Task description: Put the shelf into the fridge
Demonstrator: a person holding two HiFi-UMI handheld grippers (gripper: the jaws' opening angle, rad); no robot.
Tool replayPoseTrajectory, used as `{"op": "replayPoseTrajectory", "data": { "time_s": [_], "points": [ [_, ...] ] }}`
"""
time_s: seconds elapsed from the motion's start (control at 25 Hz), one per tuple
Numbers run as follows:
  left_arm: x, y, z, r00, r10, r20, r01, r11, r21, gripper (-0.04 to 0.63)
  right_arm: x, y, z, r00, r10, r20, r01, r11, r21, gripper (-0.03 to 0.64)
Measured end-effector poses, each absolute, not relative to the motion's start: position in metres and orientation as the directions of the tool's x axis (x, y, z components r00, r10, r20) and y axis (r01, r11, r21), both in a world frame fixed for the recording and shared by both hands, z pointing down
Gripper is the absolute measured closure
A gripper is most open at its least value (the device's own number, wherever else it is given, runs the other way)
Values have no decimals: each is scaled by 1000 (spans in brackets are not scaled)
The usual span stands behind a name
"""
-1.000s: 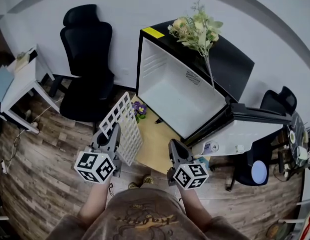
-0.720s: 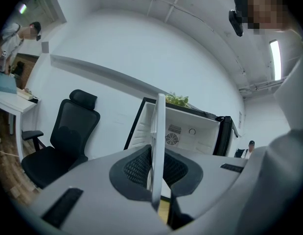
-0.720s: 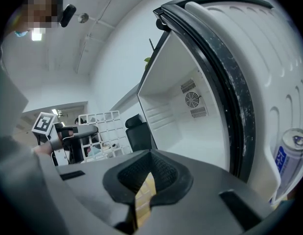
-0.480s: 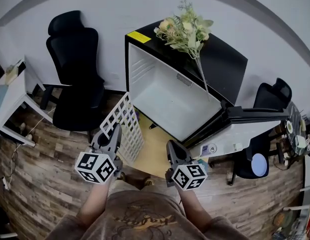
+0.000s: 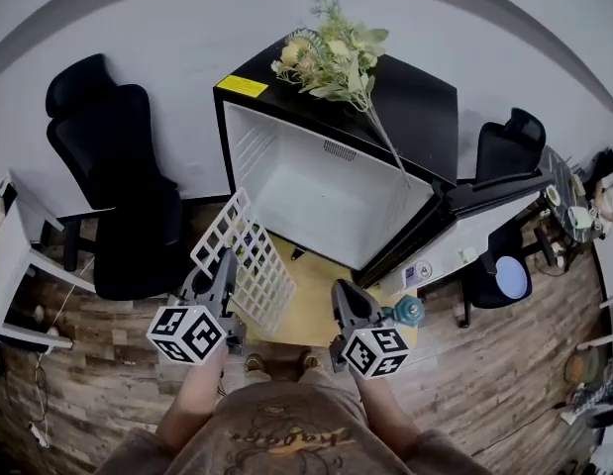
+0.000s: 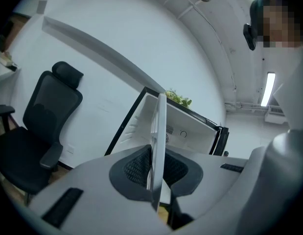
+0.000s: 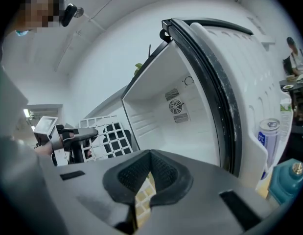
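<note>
The shelf is a white wire grid, held on edge by my left gripper, which is shut on its near rim. In the left gripper view the shelf shows edge-on between the pads. The fridge stands open just beyond it, its white inside bare, and its door swings out to the right. My right gripper hangs shut and holds nothing, to the right of the shelf. From the right gripper view I see the fridge's inside and the shelf.
A bunch of flowers lies on the fridge's black top. A black office chair stands at the left and another chair behind the door. The door rack holds a can and a teal bottle. The floor is wood planks.
The view has swung so the fridge now sits in the middle. My left gripper has carried the shelf sideways to the front of the opening. The right gripper stays shut and hardly moves.
</note>
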State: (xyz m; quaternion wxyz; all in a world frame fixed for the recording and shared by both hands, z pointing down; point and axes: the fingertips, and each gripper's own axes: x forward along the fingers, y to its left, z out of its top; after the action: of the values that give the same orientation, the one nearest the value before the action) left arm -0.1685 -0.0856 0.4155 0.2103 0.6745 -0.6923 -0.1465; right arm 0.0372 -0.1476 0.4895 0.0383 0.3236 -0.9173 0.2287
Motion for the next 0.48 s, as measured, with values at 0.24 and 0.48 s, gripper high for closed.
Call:
{"op": "replayPoseTrajectory", "data": {
  "time_s": [0.24, 0.48],
  "points": [
    [-185, -96, 416, 22, -999, 48, -809, 10, 588, 548, 53, -145, 491, -722, -655, 224, -682, 620, -388, 621],
    [-195, -110, 421, 36, -999, 3, -716, -24, 697, 548, 71, -143, 493, -660, -714, 233, -738, 559, -378, 621]
  ]
}}
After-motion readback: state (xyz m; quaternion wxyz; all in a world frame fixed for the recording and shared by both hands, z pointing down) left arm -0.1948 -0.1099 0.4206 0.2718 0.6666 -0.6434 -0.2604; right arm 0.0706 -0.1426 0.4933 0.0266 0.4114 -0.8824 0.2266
